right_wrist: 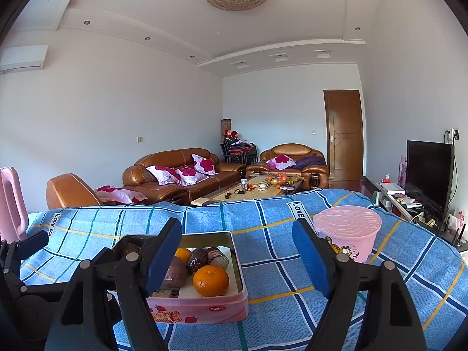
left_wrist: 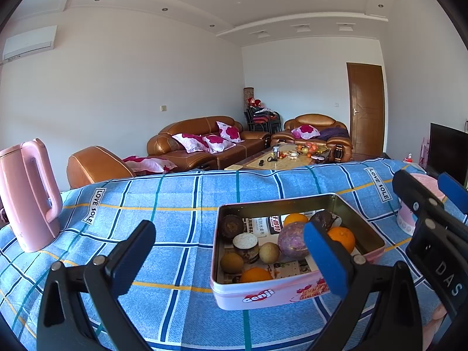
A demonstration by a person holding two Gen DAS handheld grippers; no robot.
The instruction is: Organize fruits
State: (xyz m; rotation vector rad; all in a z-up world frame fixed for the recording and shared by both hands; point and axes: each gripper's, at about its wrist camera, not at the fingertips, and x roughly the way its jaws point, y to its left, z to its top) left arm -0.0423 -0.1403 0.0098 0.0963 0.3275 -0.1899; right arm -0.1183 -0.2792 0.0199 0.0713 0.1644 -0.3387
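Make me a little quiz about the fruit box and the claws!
1. True or false: the left claw holds an orange.
2. How many oranges lie in the pink box?
3. What stands at the table's left edge: A) pink kettle B) green bottle C) red bowl?

Key: 1 false, both the left and the right claw are open and empty. 2 three. 3 A.

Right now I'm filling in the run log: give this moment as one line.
left gripper: open, empty | right gripper: open, empty | fruits: in pink tin | pink bucket: lidded, right of tin
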